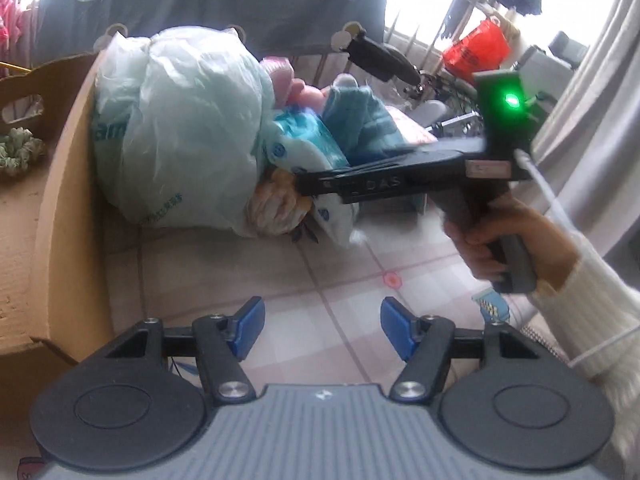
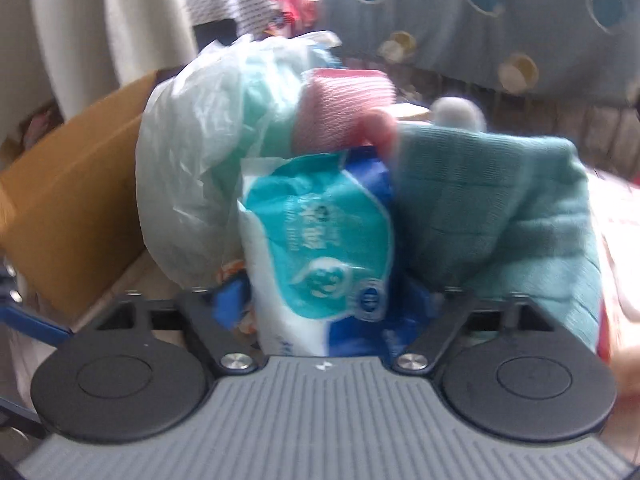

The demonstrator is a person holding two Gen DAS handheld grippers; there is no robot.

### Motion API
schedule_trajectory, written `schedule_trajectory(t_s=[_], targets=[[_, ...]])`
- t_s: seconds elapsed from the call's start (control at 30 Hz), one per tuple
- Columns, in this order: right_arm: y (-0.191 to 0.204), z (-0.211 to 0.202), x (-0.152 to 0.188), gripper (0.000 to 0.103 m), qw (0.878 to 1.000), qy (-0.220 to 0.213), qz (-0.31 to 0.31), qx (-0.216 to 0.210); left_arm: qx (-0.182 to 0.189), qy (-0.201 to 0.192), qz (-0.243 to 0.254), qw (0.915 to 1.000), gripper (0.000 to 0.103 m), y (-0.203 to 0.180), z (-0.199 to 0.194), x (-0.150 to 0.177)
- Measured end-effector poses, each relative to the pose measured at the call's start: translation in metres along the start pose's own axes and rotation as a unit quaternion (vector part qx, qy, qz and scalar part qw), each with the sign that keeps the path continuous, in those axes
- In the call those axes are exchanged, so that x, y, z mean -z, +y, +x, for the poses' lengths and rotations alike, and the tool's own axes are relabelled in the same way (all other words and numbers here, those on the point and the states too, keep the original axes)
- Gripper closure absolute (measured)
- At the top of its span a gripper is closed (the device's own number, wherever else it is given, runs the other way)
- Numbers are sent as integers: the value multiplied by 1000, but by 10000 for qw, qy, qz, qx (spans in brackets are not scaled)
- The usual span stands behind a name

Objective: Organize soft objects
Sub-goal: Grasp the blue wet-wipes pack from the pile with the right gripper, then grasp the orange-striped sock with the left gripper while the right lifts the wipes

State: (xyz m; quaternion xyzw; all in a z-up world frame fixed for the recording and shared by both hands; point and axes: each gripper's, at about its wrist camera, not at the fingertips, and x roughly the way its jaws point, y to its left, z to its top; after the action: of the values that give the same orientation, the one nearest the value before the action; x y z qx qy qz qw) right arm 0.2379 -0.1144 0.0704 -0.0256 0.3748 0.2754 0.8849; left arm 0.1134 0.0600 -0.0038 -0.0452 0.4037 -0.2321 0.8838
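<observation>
— Plastic-wrapped and puffy, that tissue pack (image 2: 320, 240) looks light and squashy; I'd judge the film slippery, so a firm squeeze across its narrow middle would suit better than a pinch at a loose corner.

— Where does it sit against the pale green bag (image 2: 200, 160)?

— Just to the right of the bag, touching it, in the right wrist view. A teal towel (image 2: 500, 208) leans against the pack's other side, and a pink knitted thing (image 2: 344, 104) rests behind, between bag and towel. All of it is heaped on the quilt (image 1: 320, 272), the bag itself against the cardboard box (image 1: 68, 200).

— And the right gripper (image 2: 320, 300)?

— Its fingers stand either side of the pack's lower end, the pack deep between them. The left blue pad (image 2: 232, 300) seems to touch the wrapper; the other pad is hidden behind pack and towel. Whether they have clamped yet, I cannot tell, and the picture is blurred.

— The left gripper (image 1: 322, 328)?

— Spread wide, holding nothing, hovering over bare quilt well in front of the bag. From its camera the right tool reaches in from the right, its tip at the foot of the pile beside the bag.

— Any risk?

— The towel could drag along, I'd guess, being limp and pressed against the pack.
</observation>
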Motion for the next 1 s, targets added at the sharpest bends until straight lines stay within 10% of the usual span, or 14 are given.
schedule_trajectory(t_s=[0.67,0.87,1.0], targets=[[-8,-101,82,40,9912,316,1267,208,-592,-1110,165,9919,51,-21,62,-36],[-17,-113,93,39,9881,191,1472,410,-1190,-699,388,9897,50,-24,104,-48],[-27,-103,95,37,9844,77,1709,401,-1604,-514,753,9828,67,-28,107,-44]])
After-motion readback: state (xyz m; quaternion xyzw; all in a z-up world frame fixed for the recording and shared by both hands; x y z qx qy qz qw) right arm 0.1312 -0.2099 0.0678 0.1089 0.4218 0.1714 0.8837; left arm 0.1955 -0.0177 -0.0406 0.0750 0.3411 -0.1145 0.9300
